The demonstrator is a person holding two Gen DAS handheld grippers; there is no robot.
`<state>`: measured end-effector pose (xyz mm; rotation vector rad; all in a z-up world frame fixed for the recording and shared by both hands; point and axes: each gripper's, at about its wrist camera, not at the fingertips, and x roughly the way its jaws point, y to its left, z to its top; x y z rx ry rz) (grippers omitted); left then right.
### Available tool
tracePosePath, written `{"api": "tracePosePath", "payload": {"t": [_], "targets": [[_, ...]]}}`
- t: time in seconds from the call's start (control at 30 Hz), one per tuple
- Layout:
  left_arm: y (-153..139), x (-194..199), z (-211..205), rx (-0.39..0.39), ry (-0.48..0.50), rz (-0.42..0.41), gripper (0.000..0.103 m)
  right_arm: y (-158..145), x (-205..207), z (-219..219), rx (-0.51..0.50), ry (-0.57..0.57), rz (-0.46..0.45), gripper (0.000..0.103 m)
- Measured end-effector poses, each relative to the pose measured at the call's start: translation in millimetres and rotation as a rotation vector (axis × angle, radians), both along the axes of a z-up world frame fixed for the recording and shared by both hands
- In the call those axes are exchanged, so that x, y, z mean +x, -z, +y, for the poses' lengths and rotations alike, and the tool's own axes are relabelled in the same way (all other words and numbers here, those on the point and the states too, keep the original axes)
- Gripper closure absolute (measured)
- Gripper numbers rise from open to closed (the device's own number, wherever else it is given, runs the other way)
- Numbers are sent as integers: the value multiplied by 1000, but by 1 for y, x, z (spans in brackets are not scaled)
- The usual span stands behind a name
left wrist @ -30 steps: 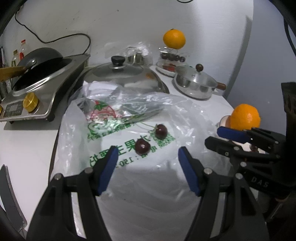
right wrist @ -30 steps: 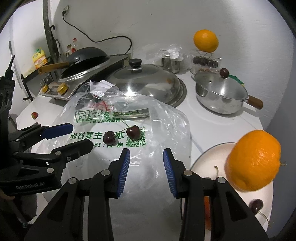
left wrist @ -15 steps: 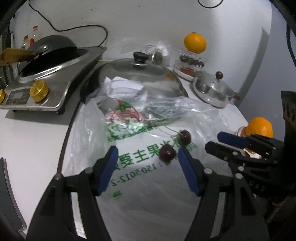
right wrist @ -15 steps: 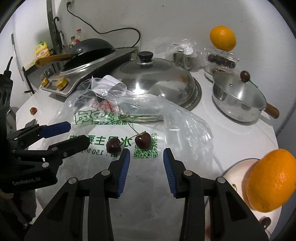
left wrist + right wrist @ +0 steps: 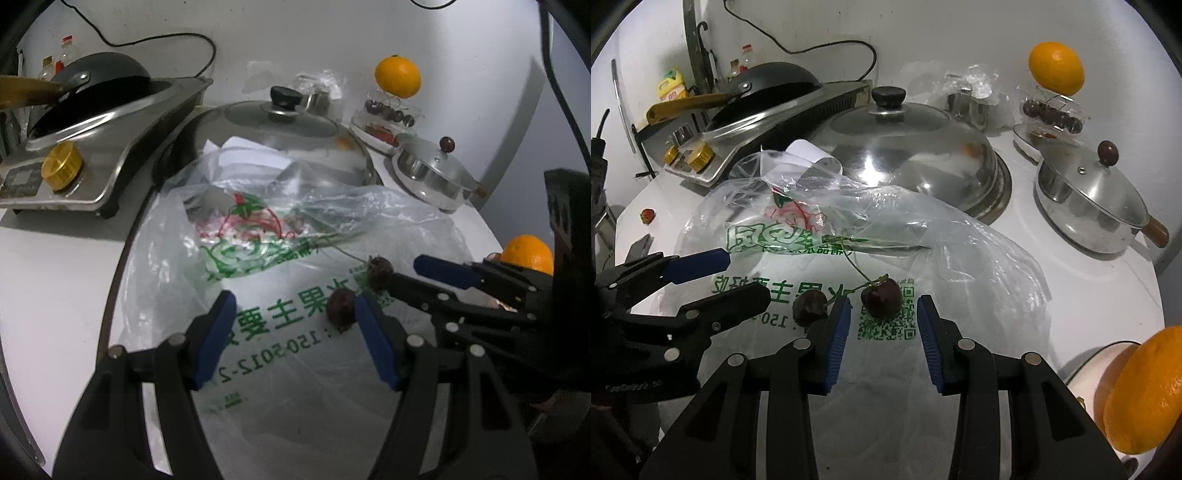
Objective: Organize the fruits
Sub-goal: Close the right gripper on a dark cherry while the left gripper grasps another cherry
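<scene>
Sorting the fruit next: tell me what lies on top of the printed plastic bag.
Two dark cherries with stems lie on the plastic bag. Crumpled folds hide whatever is inside its far end.

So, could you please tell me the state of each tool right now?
Left tool: open, holding nothing.
Right tool: open, holding nothing.

Dark red cherries; clear bag, green print, perhaps pinkish logo.

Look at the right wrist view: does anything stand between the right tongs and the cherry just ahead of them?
Nothing visible does. The cherry lies bare on top of the plastic bag, just beyond the open tips of the right tongs. A second cherry sits off to the left, outside the gap.
</scene>
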<state>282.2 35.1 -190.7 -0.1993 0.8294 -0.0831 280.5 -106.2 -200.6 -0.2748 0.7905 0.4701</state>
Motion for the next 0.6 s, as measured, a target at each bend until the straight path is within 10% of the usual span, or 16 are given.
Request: {"api": "tracePosePath", "payload": {"t": [0.6], "targets": [[10,10,-2,-11,22,24,34,16,21,10,-21,-5,43,63]]}}
